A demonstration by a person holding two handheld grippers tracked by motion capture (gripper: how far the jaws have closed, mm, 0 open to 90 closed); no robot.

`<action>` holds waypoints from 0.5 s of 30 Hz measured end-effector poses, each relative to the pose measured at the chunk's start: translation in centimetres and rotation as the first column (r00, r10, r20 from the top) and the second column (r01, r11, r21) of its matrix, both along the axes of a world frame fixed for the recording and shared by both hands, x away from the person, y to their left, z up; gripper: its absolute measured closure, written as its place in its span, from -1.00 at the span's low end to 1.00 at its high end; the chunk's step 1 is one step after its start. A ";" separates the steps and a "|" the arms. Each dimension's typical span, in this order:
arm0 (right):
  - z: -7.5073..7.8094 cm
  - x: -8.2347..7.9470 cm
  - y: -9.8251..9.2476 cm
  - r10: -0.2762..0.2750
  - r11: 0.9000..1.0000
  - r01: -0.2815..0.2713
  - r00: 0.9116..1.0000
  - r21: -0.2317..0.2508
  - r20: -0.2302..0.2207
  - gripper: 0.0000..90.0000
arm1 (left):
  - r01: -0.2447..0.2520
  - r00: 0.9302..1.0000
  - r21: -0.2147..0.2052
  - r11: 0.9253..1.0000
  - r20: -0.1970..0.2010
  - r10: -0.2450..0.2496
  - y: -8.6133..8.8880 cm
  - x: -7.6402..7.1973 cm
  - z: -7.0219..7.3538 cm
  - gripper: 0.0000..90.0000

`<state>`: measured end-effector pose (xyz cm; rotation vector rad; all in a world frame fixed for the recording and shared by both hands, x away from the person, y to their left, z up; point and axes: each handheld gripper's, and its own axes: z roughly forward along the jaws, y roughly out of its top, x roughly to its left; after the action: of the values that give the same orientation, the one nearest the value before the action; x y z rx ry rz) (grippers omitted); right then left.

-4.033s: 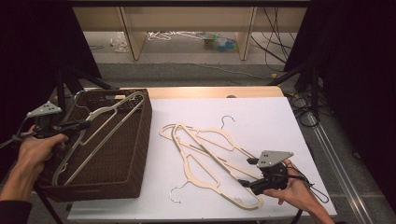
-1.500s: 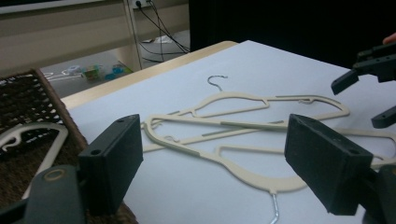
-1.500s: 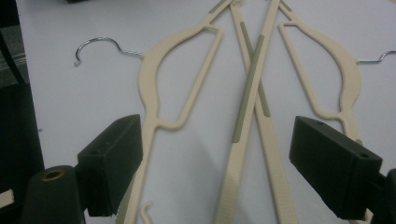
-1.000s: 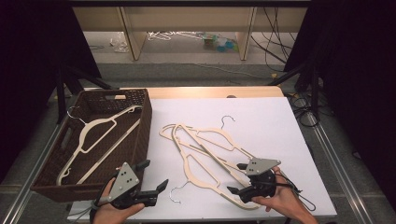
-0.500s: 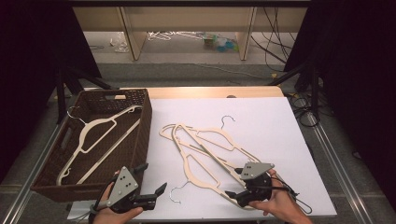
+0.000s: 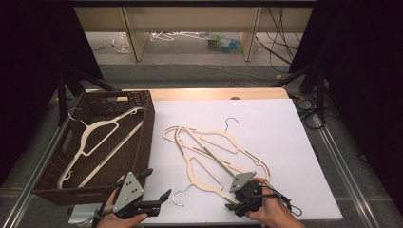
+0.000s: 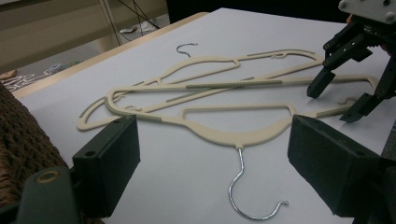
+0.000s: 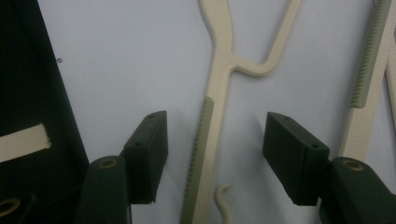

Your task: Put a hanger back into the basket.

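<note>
Now three hangers on table, one in basket; right claw closing, straddling arm; left claw wide

No legible text or labels anywhere.

Matt plastic hangers on smooth white board, beside dark wicker

The cream hangers look like smooth matt plastic with ribbed grey-green grip strips and shiny metal wire hooks; the table top is smooth, matt white with a pale wood far edge; the left basket is rough dark-brown weave.
</note>
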<state>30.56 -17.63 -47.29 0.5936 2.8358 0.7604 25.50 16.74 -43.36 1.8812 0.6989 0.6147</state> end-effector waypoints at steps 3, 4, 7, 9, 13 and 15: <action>0.1 0.1 0.2 0.010 1.000 -0.010 1.000 -0.007 -0.023 0.04 | 0.002 1.000 0.000 1.000 -0.004 -0.002 -0.1 0.0 -0.1 -0.62; 0.1 0.1 0.1 0.008 1.000 -0.008 1.000 -0.006 -0.024 0.07 | 0.004 1.000 0.000 1.000 -0.005 -0.004 -0.1 0.0 -0.2 -0.62; 0.3 0.4 -0.1 0.000 1.000 -0.001 0.999 -0.016 -0.040 0.33 | 0.012 1.000 0.007 1.000 -0.001 -0.012 -0.1 0.0 -0.1 -0.62; 0.4 0.6 -0.4 0.000 1.000 -0.001 0.999 -0.018 -0.046 0.51 | 0.010 1.000 0.009 1.000 -0.003 -0.010 -0.2 0.0 -0.2 -0.62; 0.5 1.1 -1.2 -0.006 1.000 0.004 0.998 -0.030 -0.070 0.74 | 0.006 1.000 0.002 1.000 -0.019 -0.006 -0.2 -0.2 -0.2 -0.60; 0.7 1.2 -1.5 -0.014 0.999 0.010 0.997 -0.052 -0.077 0.74 | 0.017 1.000 0.015 1.000 0.002 -0.017 -0.2 -0.1 -0.2 -0.60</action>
<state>31.78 -19.14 -46.58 0.6455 2.9090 0.6742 25.42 16.58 -43.58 1.8981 0.6784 0.6124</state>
